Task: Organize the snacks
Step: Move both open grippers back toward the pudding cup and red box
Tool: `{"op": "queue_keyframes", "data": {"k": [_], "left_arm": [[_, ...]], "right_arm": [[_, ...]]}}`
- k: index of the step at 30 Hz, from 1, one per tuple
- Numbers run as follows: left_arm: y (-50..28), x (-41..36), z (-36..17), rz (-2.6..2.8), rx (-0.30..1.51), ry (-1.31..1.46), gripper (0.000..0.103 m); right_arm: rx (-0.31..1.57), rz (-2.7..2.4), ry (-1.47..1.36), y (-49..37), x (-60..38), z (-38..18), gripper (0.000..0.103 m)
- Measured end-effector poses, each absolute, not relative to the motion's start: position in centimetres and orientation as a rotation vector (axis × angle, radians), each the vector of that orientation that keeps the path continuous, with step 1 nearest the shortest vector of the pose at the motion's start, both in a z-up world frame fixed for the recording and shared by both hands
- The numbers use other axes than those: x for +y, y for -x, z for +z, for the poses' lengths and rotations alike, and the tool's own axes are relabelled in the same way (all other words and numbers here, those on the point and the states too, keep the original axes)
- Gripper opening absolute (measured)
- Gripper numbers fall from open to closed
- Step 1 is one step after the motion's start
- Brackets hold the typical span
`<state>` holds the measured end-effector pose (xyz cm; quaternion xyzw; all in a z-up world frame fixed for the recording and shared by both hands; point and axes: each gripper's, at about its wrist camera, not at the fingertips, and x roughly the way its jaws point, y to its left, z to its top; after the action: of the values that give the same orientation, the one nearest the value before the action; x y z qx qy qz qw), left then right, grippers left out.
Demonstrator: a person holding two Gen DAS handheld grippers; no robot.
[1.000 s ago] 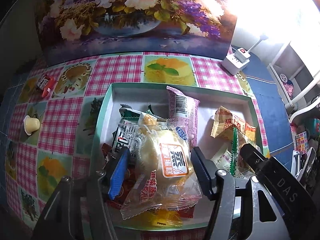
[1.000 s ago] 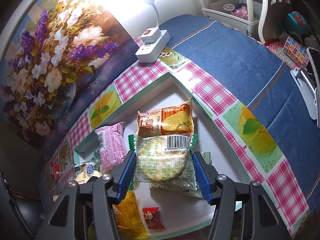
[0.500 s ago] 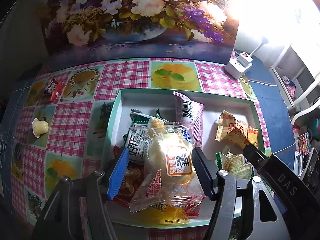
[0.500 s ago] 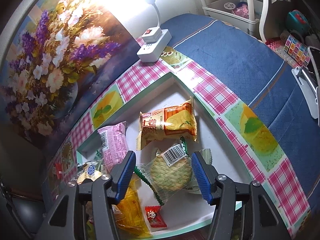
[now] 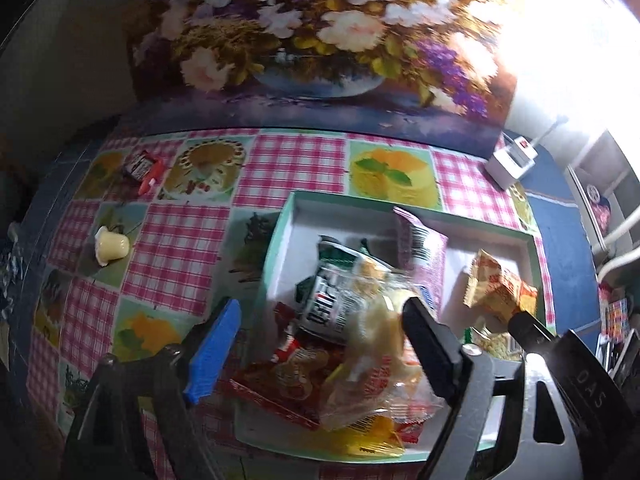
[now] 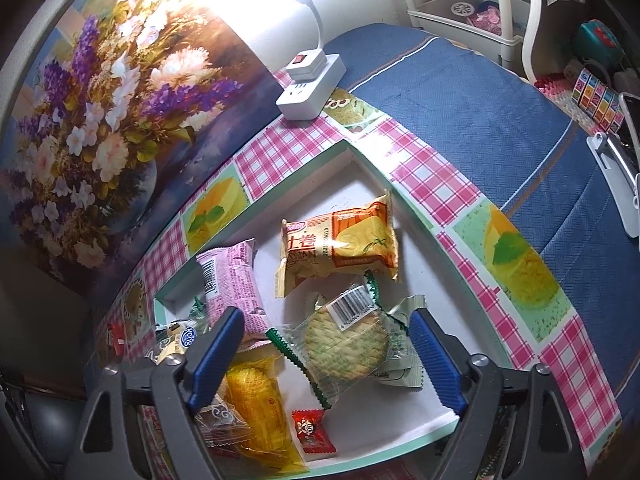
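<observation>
Table with pink-check fruit-print cloth [image 5: 184, 248], floral painting [image 5: 320, 40] propped at the back, white power strip [image 6: 312, 88] with lamp by the wall, blue cloth on the far side.

Teal-rimmed tray [image 5: 276, 248] sits on the check cloth, snacks piled inside.

Left gripper [image 5: 320, 344]: jaws opening, pads off the goods. Clear-wrapped bun [image 5: 384, 340] sits between them, leaning against the black right-hand finger; blurred, so can't tell if it's still touching. It lies on top of the pile at the tray's near-left end, over a black-and-white packet [image 5: 332, 304] and a red packet [image 5: 296, 376].

Right gripper [image 6: 328, 356]: jaws opening, nothing clamped. Round green-flecked cracker pack [image 6: 346, 344] lies flat on the tray floor between the blue fingers, clear of both. Orange egg-roll pack [image 6: 340, 244] just behind it, pink pack [image 6: 234, 280] to its left, yellow pack [image 6: 256, 400] under the left finger, small red candy [image 6: 312, 426] near the front rim.

Outside the tray, left side: jelly cup [image 5: 110, 245] and small red-black sachet [image 5: 140, 166], well apart.
</observation>
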<state>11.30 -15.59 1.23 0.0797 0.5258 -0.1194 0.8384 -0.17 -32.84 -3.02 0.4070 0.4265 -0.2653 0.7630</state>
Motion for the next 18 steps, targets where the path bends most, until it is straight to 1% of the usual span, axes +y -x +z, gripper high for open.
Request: {"op": "queue_keyframes", "data": {"k": [3, 9, 12, 18], "left_arm": [[-11.7, -14.8, 1.3, -0.225, 1.109, -0.142, 0.088], [-12.4, -13.3, 1.3, -0.143, 1.105, -0.111, 0.088], [-12.7, -12.4, 1.3, -0.121, 1.111, -0.078, 0.088], [-13.2, -10.9, 1.1, -0.054, 1.110, -0.042, 0.089]], "right_arm": [[0.929, -0.562, -0.872, -0.2, -32.5, -2.9, 0.096], [0.927, -0.546, -0.849, -0.5, -32.0, -2.5, 0.099], [0.925, -0.533, -0.835, -0.8, -31.5, -2.2, 0.103], [0.917, -0.513, -0.793, -1.3, -30.7, -1.4, 0.103]]}}
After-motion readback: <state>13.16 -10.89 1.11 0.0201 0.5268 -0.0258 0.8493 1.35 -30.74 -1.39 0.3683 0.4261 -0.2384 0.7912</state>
